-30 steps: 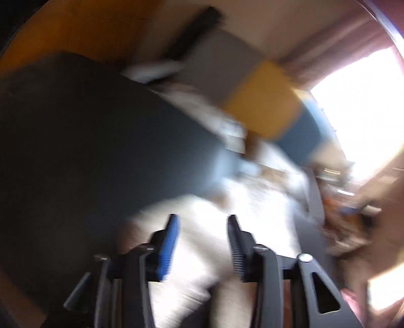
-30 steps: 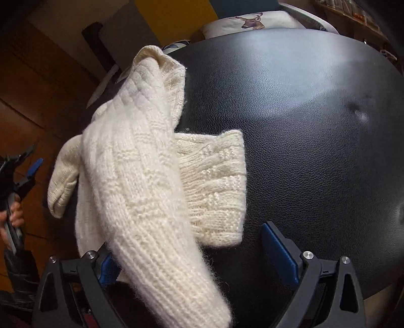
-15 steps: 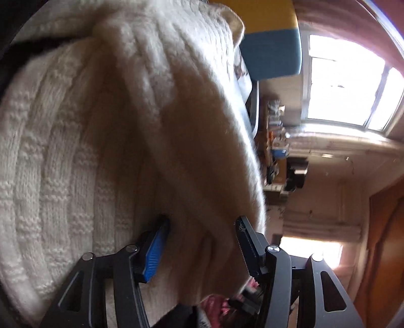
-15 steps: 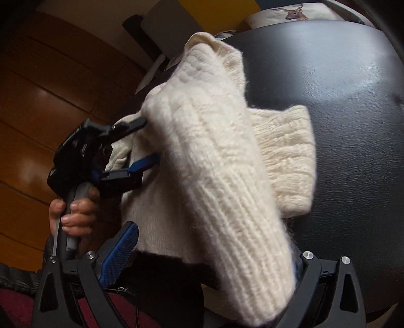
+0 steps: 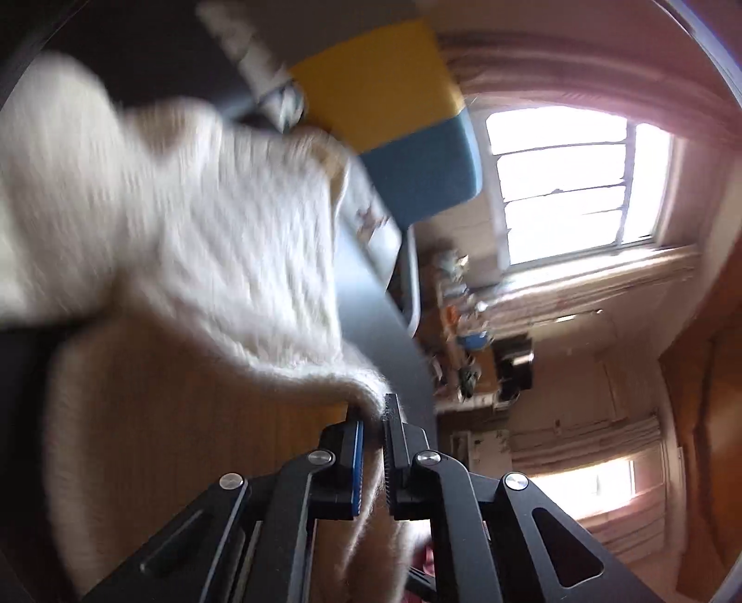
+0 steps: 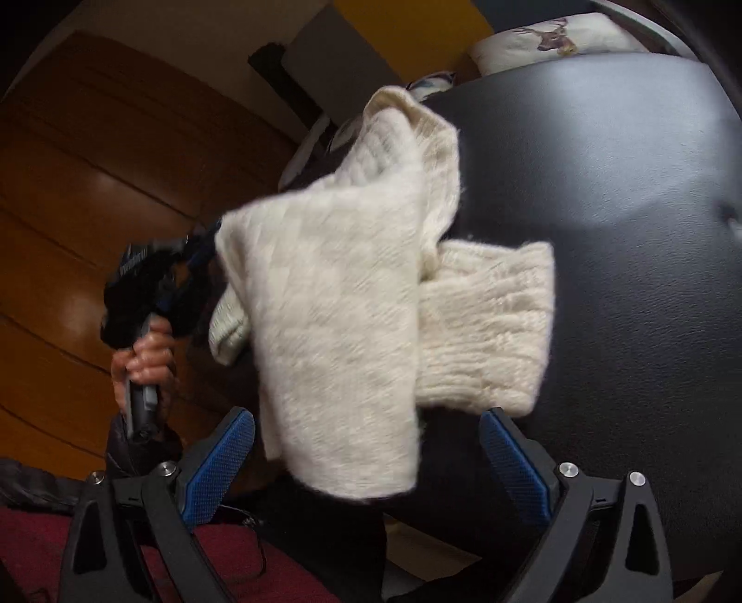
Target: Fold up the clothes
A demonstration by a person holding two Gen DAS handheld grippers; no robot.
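Left hand [image 6: 146, 355] on handle at far left of right wrist view, over wood floor [image 6: 69, 241]. Left gripper [image 5: 372, 424] clamped on edge of cream knit sweater [image 6: 338, 297], fabric pinched between pads, lifted off table edge; blurred in left wrist view. Sweater draped over left rim of black table [image 6: 626, 185], ribbed cuff lying flat on tabletop to the right. Right gripper [image 6: 366, 464] jaws wide, nothing gripped, sweater's lower edge hanging between them. Deer-print pillow [image 6: 552, 39] beyond table, far right.

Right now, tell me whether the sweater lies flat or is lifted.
Partly lifted. The left gripper pinches an edge of the sweater; one ribbed end rests on the black table.
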